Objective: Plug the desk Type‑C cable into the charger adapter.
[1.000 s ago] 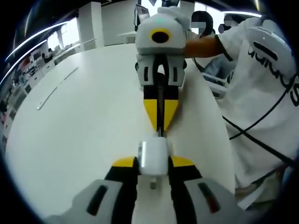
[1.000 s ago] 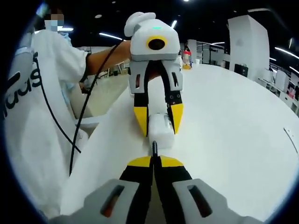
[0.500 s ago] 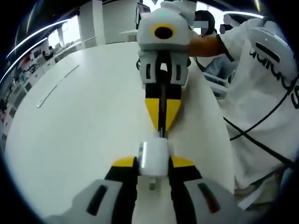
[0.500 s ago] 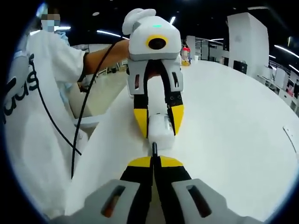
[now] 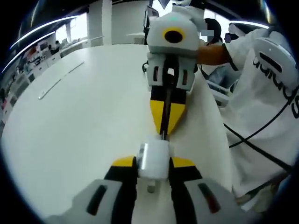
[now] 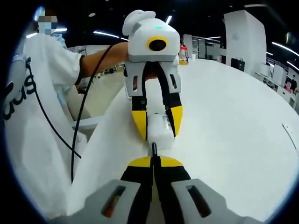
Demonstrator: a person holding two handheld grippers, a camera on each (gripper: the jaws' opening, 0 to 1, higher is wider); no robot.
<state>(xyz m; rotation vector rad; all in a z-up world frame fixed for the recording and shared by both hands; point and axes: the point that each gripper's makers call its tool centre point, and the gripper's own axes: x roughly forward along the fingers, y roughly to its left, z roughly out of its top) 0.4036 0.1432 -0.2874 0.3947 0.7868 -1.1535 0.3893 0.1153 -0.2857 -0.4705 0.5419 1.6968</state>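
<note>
Left hand-held gripper (image 5: 153, 162) is clamped on the white charger adapter (image 5: 154, 159), holding it just above the white desk (image 5: 84, 121). Facing it, the right hand-held gripper (image 6: 153, 161) has its jaws pinched tight on the black Type-C cable (image 6: 154, 148), and the plug tip sits right at the adapter's end face, basically touching. Off to the side there's a person in a white shirt (image 6: 32, 140).

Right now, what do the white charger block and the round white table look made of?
The boxy white charger adapter looks like smooth, slightly glossy moulded plastic: rounded edges, soft sheen. The round white table looks like matte laminate, uniform with no grain, though that is uncertain.
</note>
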